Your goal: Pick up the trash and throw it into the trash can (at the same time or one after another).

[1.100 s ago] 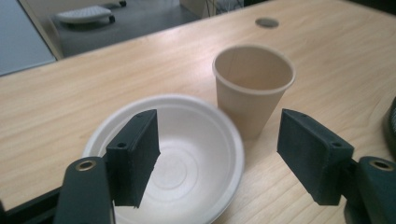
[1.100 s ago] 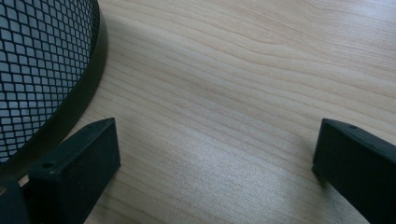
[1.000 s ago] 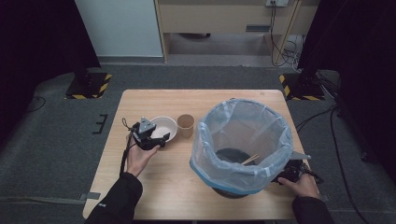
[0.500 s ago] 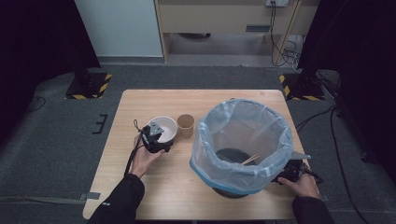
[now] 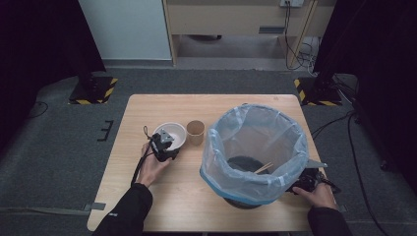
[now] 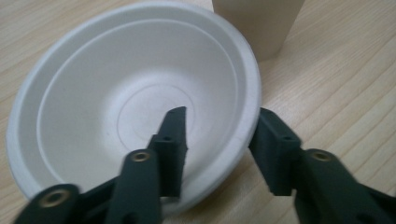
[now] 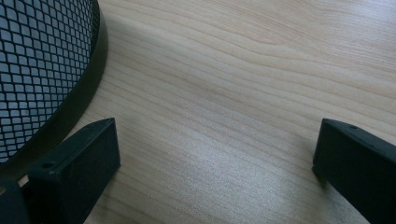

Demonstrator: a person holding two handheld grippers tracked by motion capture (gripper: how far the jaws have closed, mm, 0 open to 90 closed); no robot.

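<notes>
One white bowl, one paper cup, one lined bin, two hand-held grippers

Wooden surface on grey carpet. Behind it: a pale wall panel, a wooden cabinet, hanging cables, and two black stand bases with yellow-black hazard stripes, one at left, one at right.

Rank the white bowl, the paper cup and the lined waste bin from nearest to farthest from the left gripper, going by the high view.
From the left gripper:
1. White bowl: its near rim sits between the open jaws.
2. Paper cup: just past the bowl, on its right side.
3. Lined waste bin: farthest, on the right half of the table, by the right gripper.
</notes>
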